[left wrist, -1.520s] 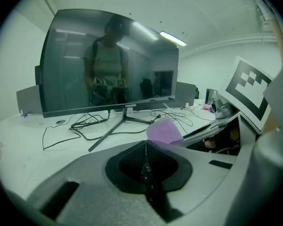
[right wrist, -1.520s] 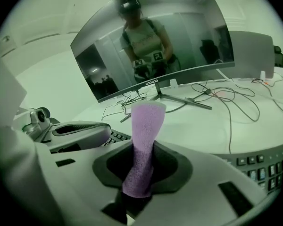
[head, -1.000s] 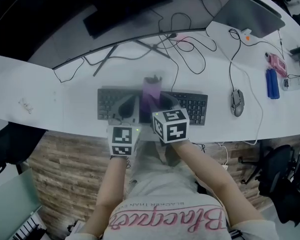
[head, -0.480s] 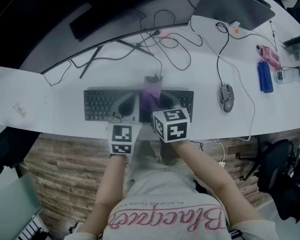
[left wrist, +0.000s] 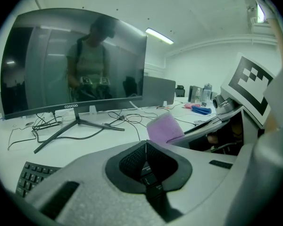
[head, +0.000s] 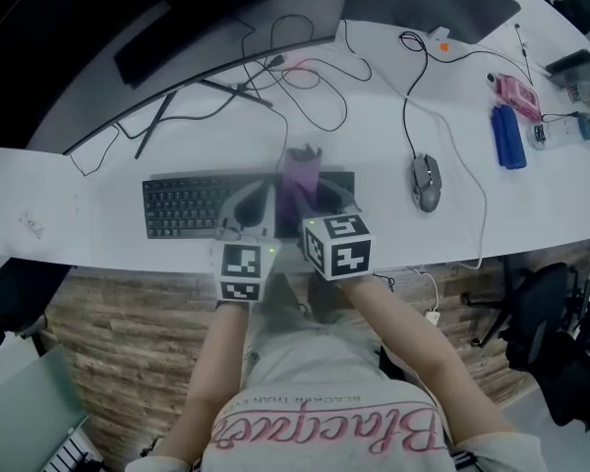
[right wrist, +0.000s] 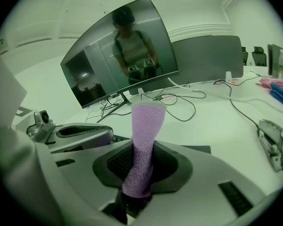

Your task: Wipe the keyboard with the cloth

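Claws first, from the head view: we count two, side by side at the near edge of the white bench. The left claw and the right claw both sit over the right half of the one black keyboard. One purple cloth rises between them. One mouse lies to the right of the keyboard, apart from it. One curved monitor stands at the back, with loose cables in front of its stand.

From the left gripper view, we see the left claw's two jaws pressed together with nothing between them. A corner of the keyboard shows low at the left, and the cloth's top shows just beyond the jaws, to the right.

From the right gripper view, we see the right claw's jaws clamped on the lower end of the cloth, which stands up from them as one folded strip. We cannot tell whether the cloth touches the keys. The left claw sits just beside it at the left, and the mouse lies far right.
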{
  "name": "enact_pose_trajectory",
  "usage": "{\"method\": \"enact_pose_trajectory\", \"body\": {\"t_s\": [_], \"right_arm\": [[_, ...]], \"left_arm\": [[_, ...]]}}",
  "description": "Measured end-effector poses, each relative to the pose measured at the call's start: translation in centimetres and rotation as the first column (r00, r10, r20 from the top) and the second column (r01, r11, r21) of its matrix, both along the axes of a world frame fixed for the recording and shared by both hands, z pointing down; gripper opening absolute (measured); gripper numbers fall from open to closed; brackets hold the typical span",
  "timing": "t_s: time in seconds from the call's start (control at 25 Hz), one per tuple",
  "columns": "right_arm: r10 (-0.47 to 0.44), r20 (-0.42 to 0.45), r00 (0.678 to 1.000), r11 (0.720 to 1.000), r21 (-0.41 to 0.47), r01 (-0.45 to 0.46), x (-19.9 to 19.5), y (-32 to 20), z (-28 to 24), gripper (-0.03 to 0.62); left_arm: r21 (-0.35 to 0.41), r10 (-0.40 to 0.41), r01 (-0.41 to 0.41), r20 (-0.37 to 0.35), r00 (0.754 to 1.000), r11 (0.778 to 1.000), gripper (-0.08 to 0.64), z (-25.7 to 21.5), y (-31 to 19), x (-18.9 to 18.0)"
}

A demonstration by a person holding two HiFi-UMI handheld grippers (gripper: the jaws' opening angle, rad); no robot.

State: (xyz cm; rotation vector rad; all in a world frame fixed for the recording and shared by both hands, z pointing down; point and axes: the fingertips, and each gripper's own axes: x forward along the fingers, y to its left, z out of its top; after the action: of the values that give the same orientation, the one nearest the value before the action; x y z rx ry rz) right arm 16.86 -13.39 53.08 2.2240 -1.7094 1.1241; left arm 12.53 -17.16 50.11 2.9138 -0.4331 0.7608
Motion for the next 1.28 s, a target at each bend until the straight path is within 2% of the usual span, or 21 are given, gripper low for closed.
{"method": "enact_pose_trajectory", "body": {"t_s": [0.68, 0.92, 1.28], "right_arm": [[0.062, 0.028, 0.998, 0.998, 0.024, -0.063, 4.6, 5.1, 0.1, 0.087], [0.073, 0.039, 0.997, 0.997, 0.03, -0.075, 6.0, 6.6, 0.1, 0.087], [0.15, 0.024, 0.988, 0.989, -0.007, -0.15, 8.6, 9.7, 0.3, 0.087]], "left_arm": [[0.014, 0.048, -0.048, 0.015, 0.999, 0.999, 0.005, -0.4, 4.8, 3.9], [-0.021, 0.046, -0.046, 0.0, 0.999, 0.999, 0.005, -0.7, 6.1, 5.1], [-0.019, 0.118, -0.118, 0.002, 0.993, 0.993, 0.005, -1.0, 8.1, 5.8]]}}
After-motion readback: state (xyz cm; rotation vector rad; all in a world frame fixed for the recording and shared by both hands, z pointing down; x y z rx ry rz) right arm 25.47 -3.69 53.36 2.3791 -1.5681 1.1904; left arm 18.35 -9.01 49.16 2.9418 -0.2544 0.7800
